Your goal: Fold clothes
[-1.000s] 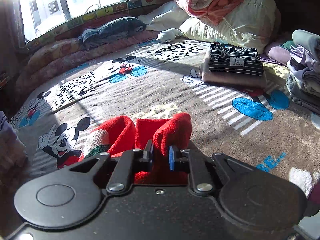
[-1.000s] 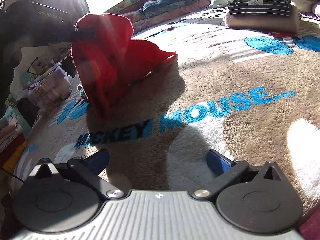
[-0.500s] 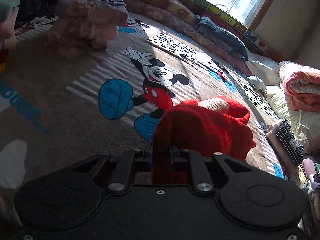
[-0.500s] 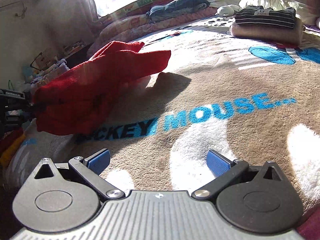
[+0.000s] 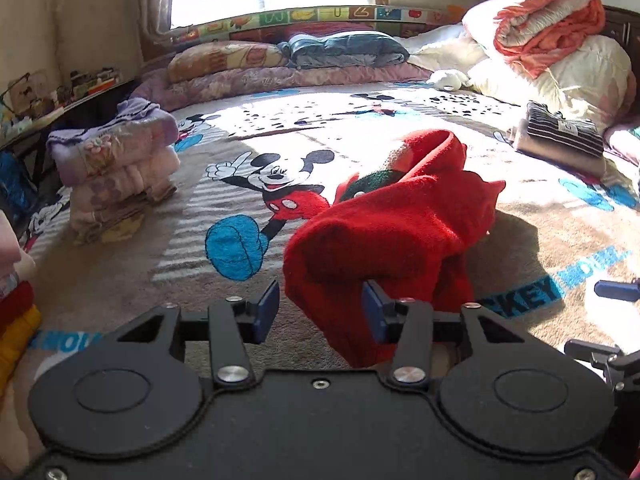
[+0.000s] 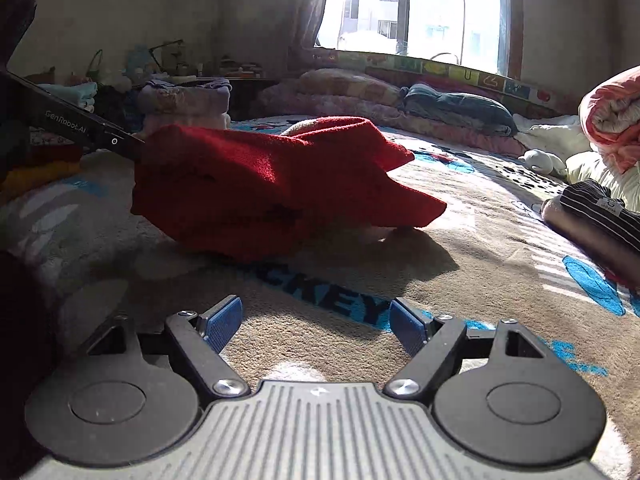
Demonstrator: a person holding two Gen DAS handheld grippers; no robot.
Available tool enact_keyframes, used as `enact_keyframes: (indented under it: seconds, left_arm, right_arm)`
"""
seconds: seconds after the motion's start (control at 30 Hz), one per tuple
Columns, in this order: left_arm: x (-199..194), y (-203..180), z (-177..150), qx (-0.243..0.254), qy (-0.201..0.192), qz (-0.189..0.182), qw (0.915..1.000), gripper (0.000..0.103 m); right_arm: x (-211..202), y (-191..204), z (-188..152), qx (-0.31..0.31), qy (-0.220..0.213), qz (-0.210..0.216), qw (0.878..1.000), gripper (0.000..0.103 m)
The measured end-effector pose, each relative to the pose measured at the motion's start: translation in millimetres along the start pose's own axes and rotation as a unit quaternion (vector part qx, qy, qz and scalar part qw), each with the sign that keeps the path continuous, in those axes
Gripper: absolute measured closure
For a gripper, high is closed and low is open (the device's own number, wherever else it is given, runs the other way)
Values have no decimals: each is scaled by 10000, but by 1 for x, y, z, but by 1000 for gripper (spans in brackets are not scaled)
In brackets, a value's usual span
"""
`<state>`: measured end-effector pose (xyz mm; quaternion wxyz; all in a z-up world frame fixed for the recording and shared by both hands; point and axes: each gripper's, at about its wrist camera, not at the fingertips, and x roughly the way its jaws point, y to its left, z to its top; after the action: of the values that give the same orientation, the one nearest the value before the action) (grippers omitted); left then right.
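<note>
Left wrist view: left gripper [image 5: 318, 310] jaws spread, red garment [image 5: 394, 224] bunched at frame centre, cloth draped over right finger [image 5: 376, 312]. Likely risk: cloth snags there and drags on pull-back. Bare blanket [image 5: 120, 280] lower left gives room; folded stack [image 5: 116, 176] crowds left edge.

Right wrist view: right gripper [image 6: 316, 326] spread, empty, low over blanket [image 6: 460, 280]. Red garment [image 6: 276, 184] upper centre; striped pile [image 6: 600, 212] hems right edge.

- Right gripper [image 6: 315, 326] with blue-padded jaws spread apart, empty, low over a tan Mickey Mouse blanket [image 6: 460, 280]
- Red garment [image 6: 272, 184] bunched on the blanket beyond, the left gripper [image 6: 120, 142] at its left edge
- Striped folded top [image 6: 604, 210] far right
</note>
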<state>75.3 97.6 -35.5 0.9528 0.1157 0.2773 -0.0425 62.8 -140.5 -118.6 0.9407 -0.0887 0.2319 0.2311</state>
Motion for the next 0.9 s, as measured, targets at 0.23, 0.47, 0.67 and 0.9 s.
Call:
enact_keyframes:
  seconds: [0.23,0.47,0.67,0.9]
  left_arm:
    - [-3,-49,-52,3905,-623,180,9183,43]
    - [29,-33,-103,6346,-823,847,7638,44]
    - [65,-20,-118,7285,-1259,970,6664,47]
    - [45,-37,-51,5756,-1484,498,8026,91]
  right_arm:
    - [28,39,7,-1298,111,-40,9915,24]
    - [51,57,11,-1722,129,-48,9850,22]
    - [52,57,2,-1570,-40,-16,9876,21]
    - [48,60,5,-1664,-76,-98,9860,19]
